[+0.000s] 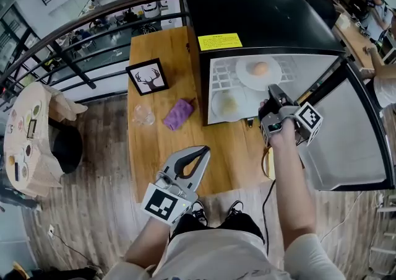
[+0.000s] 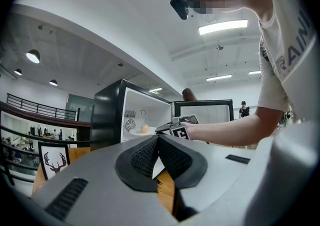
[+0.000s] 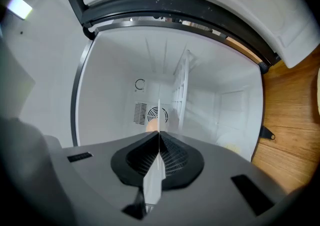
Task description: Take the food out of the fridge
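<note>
**Right gripper clamped on upper plate rim; left closed, empty**

Head view:
- The black mini fridge [image 1: 260, 15] stands on the wooden table [image 1: 158, 148]. Its door [image 1: 346, 142] is open to the right.
- On the white wire shelf [image 1: 224, 74] inside sits the white round plate [image 1: 244, 75] with the round tan piece of food [image 1: 260, 69] on it.
- Below the shelf is a second white plate with pale food [image 1: 228, 104].
- My right gripper [image 1: 272, 90] points into the fridge, with its tips at the near rim of the upper plate.
- My left gripper [image 1: 204, 152] hangs over the front of the table, well apart from the fridge.
- Left of the fridge on the table are a black-framed antler picture [image 1: 147, 77], a crumpled purple cloth [image 1: 178, 114] and a clear glass [image 1: 143, 114].

Left gripper view:
- The jaws are together with nothing between the pads. Wood shows through the gap under them.
- Beyond them is the open fridge, with the tan food on its plate inside.
- My right hand and its marker cube are at the opening.

Right gripper view:
- The jaws are pinched on the thin white plate rim, which shows edge-on between the pads.
- The tan food sits just past the pads.
- The view is rolled, so the wire shelf stands upright.
- The pale food is at lower right, near the fridge wall.
</note>
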{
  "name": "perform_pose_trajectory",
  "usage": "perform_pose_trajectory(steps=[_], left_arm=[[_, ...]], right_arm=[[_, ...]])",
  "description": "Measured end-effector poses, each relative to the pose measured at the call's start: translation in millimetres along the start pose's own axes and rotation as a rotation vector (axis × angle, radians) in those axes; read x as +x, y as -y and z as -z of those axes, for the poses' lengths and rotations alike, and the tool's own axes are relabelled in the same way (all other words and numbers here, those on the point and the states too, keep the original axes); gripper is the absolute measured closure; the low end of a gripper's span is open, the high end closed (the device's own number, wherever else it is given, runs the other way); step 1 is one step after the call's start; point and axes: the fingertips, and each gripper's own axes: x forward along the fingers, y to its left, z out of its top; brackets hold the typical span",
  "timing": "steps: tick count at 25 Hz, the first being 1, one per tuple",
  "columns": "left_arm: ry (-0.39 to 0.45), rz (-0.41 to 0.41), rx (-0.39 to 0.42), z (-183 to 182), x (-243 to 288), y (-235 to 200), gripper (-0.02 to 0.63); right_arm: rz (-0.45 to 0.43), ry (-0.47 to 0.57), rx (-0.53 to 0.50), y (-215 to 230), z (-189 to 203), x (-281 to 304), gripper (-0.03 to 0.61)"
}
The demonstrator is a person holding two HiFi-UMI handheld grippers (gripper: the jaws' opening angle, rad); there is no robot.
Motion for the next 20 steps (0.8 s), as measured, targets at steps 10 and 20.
perform_pose_trajectory(steps=[10, 20], left_arm=[[0.014, 0.031, 0.041, -1.4, -0.7, 13.9, 0.606], [0.006, 0.098, 0.034, 1.6, 3.5, 50.3, 0.606]], right_arm=[[-0.076, 0.006, -0.011, -10.8, 8.5, -79.1, 0.552], [-0.058, -0.035, -0.027, 34.2, 39.8, -175.8, 0.552]])
